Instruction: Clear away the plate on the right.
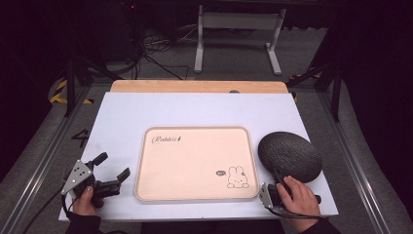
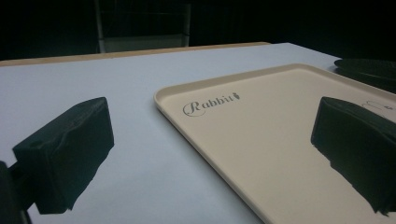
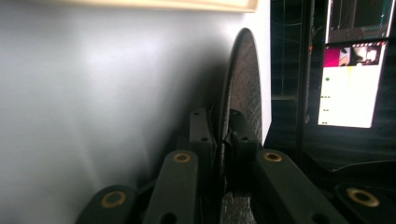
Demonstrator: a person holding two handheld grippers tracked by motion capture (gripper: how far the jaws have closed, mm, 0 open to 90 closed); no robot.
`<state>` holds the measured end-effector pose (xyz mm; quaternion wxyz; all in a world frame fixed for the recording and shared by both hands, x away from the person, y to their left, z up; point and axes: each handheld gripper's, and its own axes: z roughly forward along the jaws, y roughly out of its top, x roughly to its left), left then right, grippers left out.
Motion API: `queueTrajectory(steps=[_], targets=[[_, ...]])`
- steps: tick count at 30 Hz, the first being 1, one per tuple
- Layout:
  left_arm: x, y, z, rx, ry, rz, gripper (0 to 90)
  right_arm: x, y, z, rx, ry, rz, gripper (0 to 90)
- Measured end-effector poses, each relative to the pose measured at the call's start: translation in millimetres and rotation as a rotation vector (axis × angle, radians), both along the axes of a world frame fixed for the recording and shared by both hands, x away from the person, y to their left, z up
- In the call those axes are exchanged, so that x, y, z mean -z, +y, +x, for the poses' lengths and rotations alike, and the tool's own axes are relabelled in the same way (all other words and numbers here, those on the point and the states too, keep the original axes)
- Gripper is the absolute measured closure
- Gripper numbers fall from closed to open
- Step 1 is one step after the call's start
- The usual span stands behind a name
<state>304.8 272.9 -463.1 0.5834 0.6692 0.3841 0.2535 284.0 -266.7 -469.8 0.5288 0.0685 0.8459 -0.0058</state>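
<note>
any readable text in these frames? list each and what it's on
"Rabbit" in script, with a small mark after it: on the cream tray, near its far left corner; clearest in the left gripper view.
Small speech bubble beside the rabbit drawing on the tray: too small to read.
Lit screen in the right gripper view: its text is too blurred to read.

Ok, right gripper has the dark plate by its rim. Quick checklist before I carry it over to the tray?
1. Right gripper shut on the black plate rim: ok.
2. Grip depth: only the near edge is pinched; security cannot tell.
3. Rabbit tray bare inside: ok.
4. Left gripper open, off the tray's left side: ok.
5. Plate fully clear of the table: cannot tell.
</note>
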Motion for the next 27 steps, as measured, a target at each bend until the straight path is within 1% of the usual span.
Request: queueTrajectory(steps=[1, 2, 4, 7, 8, 11, 12, 14, 15, 16, 17, 18, 22, 24, 25, 27], targets=[[-0.3, 0.2, -0.2, 0.0, -0.001, 0.003, 0.1, -2.2, -1.0, 0.9, -0.008, 0.0, 0.006, 84.7], [-0.4, 0.0, -0.4, -0.001, -0.001, 0.0, 0.0, -3.2, -1.4, 0.4, -0.004, -0.001, 0.006, 84.8], [-0.8, 0.1, -0.6, -0.001, -0.002, 0.002, 0.0, -5.8, -1.9, 0.6, -0.004, 0.004, -0.003, 85.4], [-1.0, 0.2, -0.6, -0.002, -0.003, 0.003, 0.1, -8.9, -2.5, 1.4, -0.007, 0.014, -0.004, 85.2], [-1.0, 0.2, -0.7, -0.004, -0.004, 0.0, 0.0, -12.5, -3.1, 2.4, -0.005, 0.023, 0.004, 85.3], [-1.3, 0.4, -0.9, -0.004, -0.006, 0.0, 0.1, -15.1, -3.5, 3.7, -0.015, 0.032, 0.002, 85.2], [-1.5, 0.7, -1.1, -0.008, -0.006, -0.002, 0.0, -18.3, -3.9, 4.9, -0.017, 0.041, 0.005, 85.2], [-1.6, 1.1, -1.1, -0.008, -0.006, 0.0, 0.1, -19.4, -4.3, 5.3, -0.016, 0.045, 0.011, 85.1], [-1.6, 1.2, -1.1, -0.009, -0.006, 0.0, 0.1, -21.6, -5.0, 6.4, -0.024, 0.047, 0.009, 84.8], [-1.7, 1.3, -1.2, -0.009, -0.006, 0.0, 0.1, -22.3, -5.3, 6.2, -0.016, 0.053, 0.013, 84.7], [-1.7, 1.2, -1.2, -0.011, -0.007, -0.003, 0.1, -24.7, -5.9, 7.6, -0.024, 0.056, 0.01, 84.6], [-1.8, 1.5, -1.3, -0.01, -0.007, 0.001, 0.1, -26.6, -6.3, 7.6, -0.019, 0.058, 0.017, 84.5], [-2.3, 1.5, -1.6, -0.009, -0.007, 0.002, 0.1, -34.4, -5.7, 7.7, -0.034, 0.044, 0.007, 84.7], [-2.4, 1.6, -1.8, -0.01, -0.008, 0.003, 0.1, -42.1, -4.6, 7.9, -0.049, 0.028, 0.001, 84.6], [-2.5, 1.6, -2.0, -0.009, -0.008, 0.003, 0.1, -42.1, -4.6, 7.9, -0.049, 0.028, 0.001, 84.6], [-2.7, 1.8, -2.5, -0.01, -0.011, 0.001, 0.1, -48.9, -3.3, 7.8, -0.06, 0.017, 0.001, 85.0]])
